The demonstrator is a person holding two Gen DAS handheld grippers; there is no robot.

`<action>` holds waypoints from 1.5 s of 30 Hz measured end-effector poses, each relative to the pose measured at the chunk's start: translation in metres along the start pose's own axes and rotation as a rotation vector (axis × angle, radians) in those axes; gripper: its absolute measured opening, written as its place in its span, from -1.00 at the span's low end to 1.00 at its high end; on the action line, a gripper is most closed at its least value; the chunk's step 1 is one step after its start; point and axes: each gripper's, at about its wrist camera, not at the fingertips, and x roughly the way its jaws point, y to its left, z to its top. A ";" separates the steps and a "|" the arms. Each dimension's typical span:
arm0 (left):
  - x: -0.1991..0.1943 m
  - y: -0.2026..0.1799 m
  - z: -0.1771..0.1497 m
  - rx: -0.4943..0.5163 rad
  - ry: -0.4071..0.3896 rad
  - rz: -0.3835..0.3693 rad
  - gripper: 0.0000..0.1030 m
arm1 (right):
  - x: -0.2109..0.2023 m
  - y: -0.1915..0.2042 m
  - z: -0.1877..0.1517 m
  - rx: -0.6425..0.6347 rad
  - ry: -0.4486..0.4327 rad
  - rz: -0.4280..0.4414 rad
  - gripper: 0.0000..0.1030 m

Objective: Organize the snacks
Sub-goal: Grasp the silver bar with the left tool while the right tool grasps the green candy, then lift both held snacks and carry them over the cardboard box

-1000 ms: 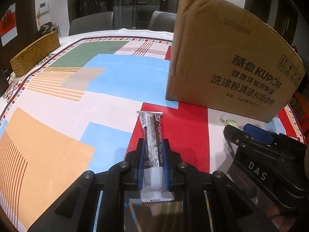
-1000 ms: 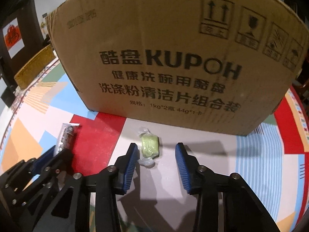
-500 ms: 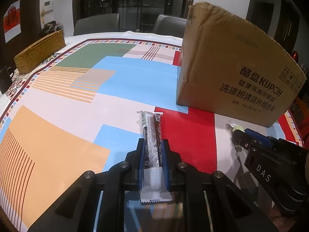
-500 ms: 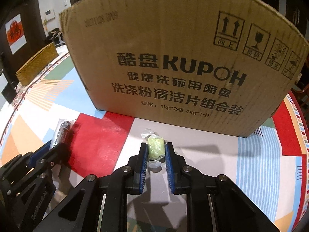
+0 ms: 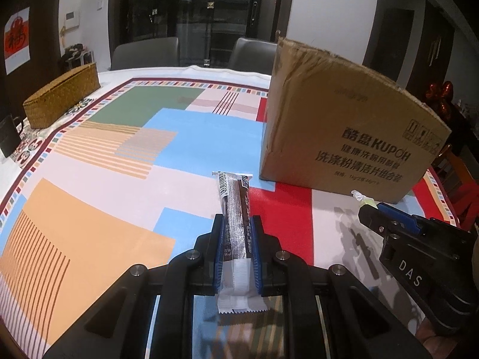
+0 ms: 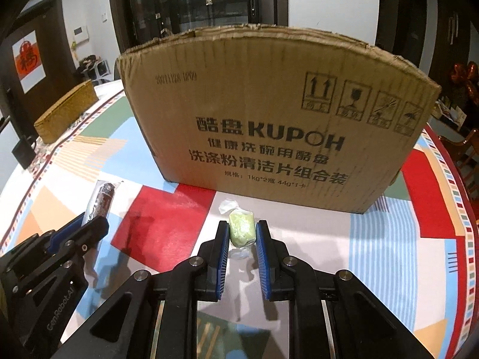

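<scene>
My left gripper (image 5: 237, 224) is shut on a long dark snack bar in a silver wrapper (image 5: 235, 209) and holds it above the tablecloth; it also shows in the right wrist view (image 6: 100, 200). My right gripper (image 6: 242, 229) is shut on a small green wrapped candy (image 6: 241, 229), held up in front of the cardboard box (image 6: 269, 125). The box (image 5: 344, 119) stands ahead and right of the left gripper. The right gripper shows at the right of the left wrist view (image 5: 374, 209), with the candy's tip (image 5: 363, 199) sticking out. The box's inside is hidden.
A woven basket (image 5: 60, 98) sits at the table's far left edge, with a dark object (image 5: 9, 137) near it. Two grey chairs (image 5: 143, 51) stand behind the table. The colourful tablecloth (image 5: 104, 164) covers the table.
Both grippers have risen and pulled back from the box, each with its snack. The right gripper closed on the green candy a second ago and lifted it.
</scene>
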 end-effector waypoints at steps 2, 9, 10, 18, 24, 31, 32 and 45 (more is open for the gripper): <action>-0.006 -0.001 0.002 0.000 -0.007 -0.005 -0.67 | -0.005 0.001 0.000 0.001 -0.011 0.002 -0.62; -0.024 -0.006 0.010 0.011 -0.035 -0.025 -0.67 | -0.027 -0.001 0.005 0.013 -0.056 0.010 -0.62; -0.027 -0.007 0.012 0.011 -0.036 -0.030 -0.67 | -0.030 -0.002 0.007 0.016 -0.064 0.011 -0.62; -0.043 -0.022 0.027 0.038 -0.072 -0.051 -0.66 | -0.054 -0.011 0.022 0.032 -0.123 0.007 -0.62; -0.056 -0.032 0.043 0.061 -0.096 -0.069 -0.66 | -0.069 -0.015 0.032 0.045 -0.164 0.004 -0.62; -0.070 -0.045 0.065 0.095 -0.139 -0.083 -0.66 | -0.087 -0.017 0.043 0.054 -0.216 -0.002 -0.62; -0.071 -0.045 0.067 0.097 -0.143 -0.085 -0.66 | -0.089 -0.017 0.045 0.054 -0.224 -0.003 -0.62; -0.084 -0.066 0.100 0.175 -0.193 -0.126 -0.66 | -0.114 -0.029 0.067 0.068 -0.298 -0.030 -0.62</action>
